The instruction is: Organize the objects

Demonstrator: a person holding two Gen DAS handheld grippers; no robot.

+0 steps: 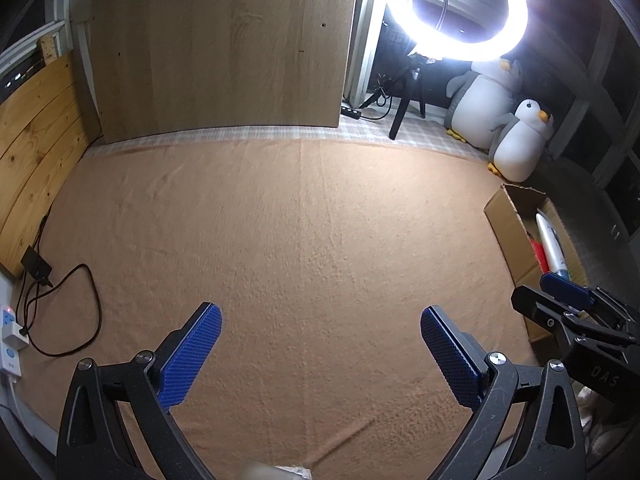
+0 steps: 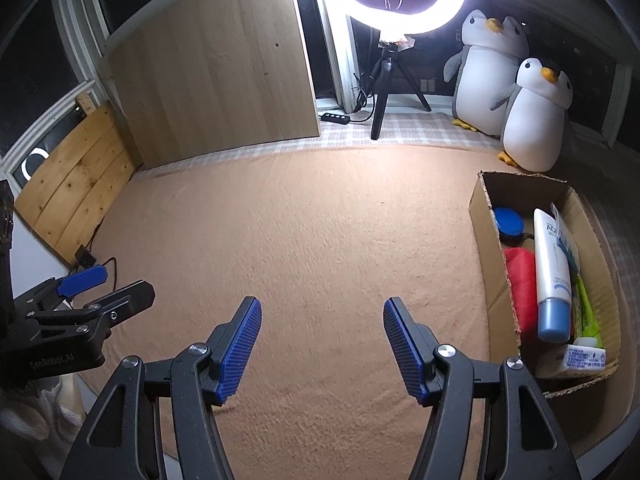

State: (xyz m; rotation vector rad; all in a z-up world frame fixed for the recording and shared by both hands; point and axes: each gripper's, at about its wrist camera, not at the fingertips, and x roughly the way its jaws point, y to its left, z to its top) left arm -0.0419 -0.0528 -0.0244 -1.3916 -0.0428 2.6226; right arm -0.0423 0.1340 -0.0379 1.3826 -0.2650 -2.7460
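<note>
Your open brown cardboard box [image 2: 486,216] sits at the right edge of the peach felt mat [image 2: 312,224], and it already holds a white tube with a blue cap [image 2: 552,276], a red bottle [image 2: 520,284], a blue round lid [image 2: 508,220] and a green tube [image 2: 588,316]. Beside the box the mat looks bare, so you appear to be at the end of the sorting, or between items. Your right gripper [image 2: 322,346] and left gripper [image 1: 320,356] both stand spread and empty. Next, check outside the box for anything left.
</note>
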